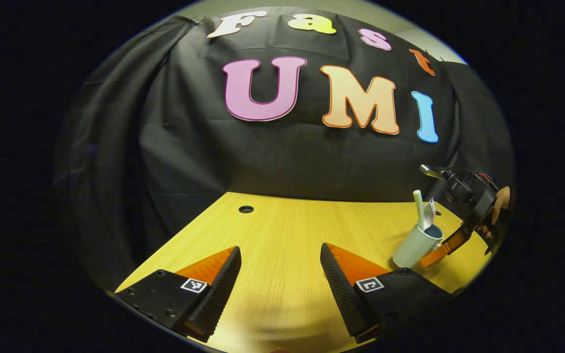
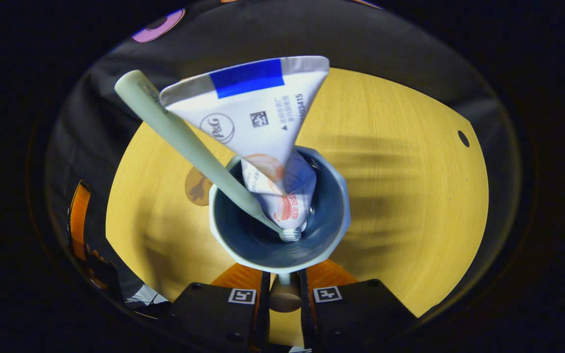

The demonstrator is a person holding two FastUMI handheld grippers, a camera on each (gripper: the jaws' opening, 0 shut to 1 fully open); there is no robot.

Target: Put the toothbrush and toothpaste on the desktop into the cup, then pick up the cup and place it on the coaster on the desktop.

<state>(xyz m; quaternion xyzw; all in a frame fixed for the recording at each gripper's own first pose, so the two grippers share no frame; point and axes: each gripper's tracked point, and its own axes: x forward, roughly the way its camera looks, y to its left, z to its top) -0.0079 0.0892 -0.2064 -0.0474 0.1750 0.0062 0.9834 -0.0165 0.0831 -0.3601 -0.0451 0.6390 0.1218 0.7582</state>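
My right gripper (image 2: 282,289) is clamped on the handle of the pale blue-lined ceramic cup (image 2: 282,255), just ahead of its fingers, with the pale green toothbrush (image 2: 184,142) and white toothpaste tube (image 2: 258,122) inside. Next, I judge, carry it left-forward to the brown coaster (image 2: 195,187). My left gripper (image 1: 280,274) hangs wide open over bare yellow wooden desktop (image 1: 282,220), its edges well away.

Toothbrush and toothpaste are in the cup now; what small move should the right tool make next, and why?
Probably carry the pale cup, gripped by the right tool, toward the brown coaster on the yellow wooden desktop: the pale green toothbrush and white toothpaste tube already stand inside.
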